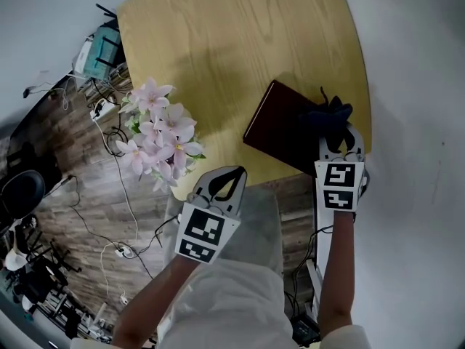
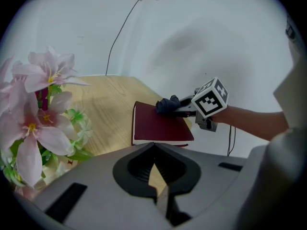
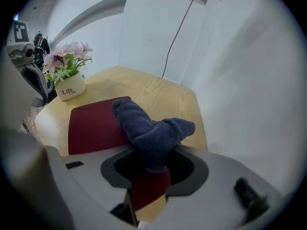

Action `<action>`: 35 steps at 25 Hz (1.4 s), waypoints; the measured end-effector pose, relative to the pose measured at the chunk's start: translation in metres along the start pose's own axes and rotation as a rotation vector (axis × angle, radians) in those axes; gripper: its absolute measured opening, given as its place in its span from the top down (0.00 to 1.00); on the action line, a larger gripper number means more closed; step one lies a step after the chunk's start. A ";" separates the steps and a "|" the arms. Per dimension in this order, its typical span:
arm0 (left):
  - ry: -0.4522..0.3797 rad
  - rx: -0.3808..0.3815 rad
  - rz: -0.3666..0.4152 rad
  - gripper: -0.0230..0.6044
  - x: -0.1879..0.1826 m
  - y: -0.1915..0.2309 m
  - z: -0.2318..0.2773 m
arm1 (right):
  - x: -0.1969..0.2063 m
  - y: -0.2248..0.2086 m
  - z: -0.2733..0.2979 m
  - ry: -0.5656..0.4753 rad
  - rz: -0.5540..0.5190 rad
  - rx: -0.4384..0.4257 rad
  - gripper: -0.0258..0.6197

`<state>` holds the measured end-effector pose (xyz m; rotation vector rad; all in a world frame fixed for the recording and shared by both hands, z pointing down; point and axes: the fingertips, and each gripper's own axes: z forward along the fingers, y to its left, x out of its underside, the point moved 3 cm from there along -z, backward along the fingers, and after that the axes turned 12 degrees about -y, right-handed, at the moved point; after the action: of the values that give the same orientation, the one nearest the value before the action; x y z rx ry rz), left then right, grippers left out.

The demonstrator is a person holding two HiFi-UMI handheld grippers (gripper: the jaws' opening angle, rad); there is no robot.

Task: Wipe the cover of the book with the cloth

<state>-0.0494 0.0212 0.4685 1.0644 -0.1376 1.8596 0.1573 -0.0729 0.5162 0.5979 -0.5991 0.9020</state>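
A dark red book point(image 1: 280, 126) lies near the front right edge of the round wooden table point(image 1: 232, 42). My right gripper point(image 1: 336, 138) is shut on a dark blue cloth point(image 1: 330, 116), which rests bunched on the book's right corner. In the right gripper view the cloth point(image 3: 148, 128) fills the jaws and drapes over the red cover point(image 3: 93, 123). My left gripper point(image 1: 234, 171) hovers off the table's front edge, left of the book, shut with nothing in it. In the left gripper view the book point(image 2: 160, 126) lies ahead, with the cloth point(image 2: 167, 104) at its far corner.
A white pot of pink flowers point(image 1: 156, 129) stands on the table's left edge, close to the left gripper point(image 2: 154, 145). Cables and a power strip point(image 1: 120, 249) lie on the wooden floor to the left. A white wall runs along the right.
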 end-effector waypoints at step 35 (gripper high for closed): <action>0.034 0.055 0.028 0.95 0.000 -0.021 0.023 | 0.042 0.058 -0.059 0.074 -0.020 -0.156 0.73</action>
<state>-0.0190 0.0211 0.4757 1.0725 -0.0815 1.9151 0.1417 0.0181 0.5172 0.4277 -0.5892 0.8468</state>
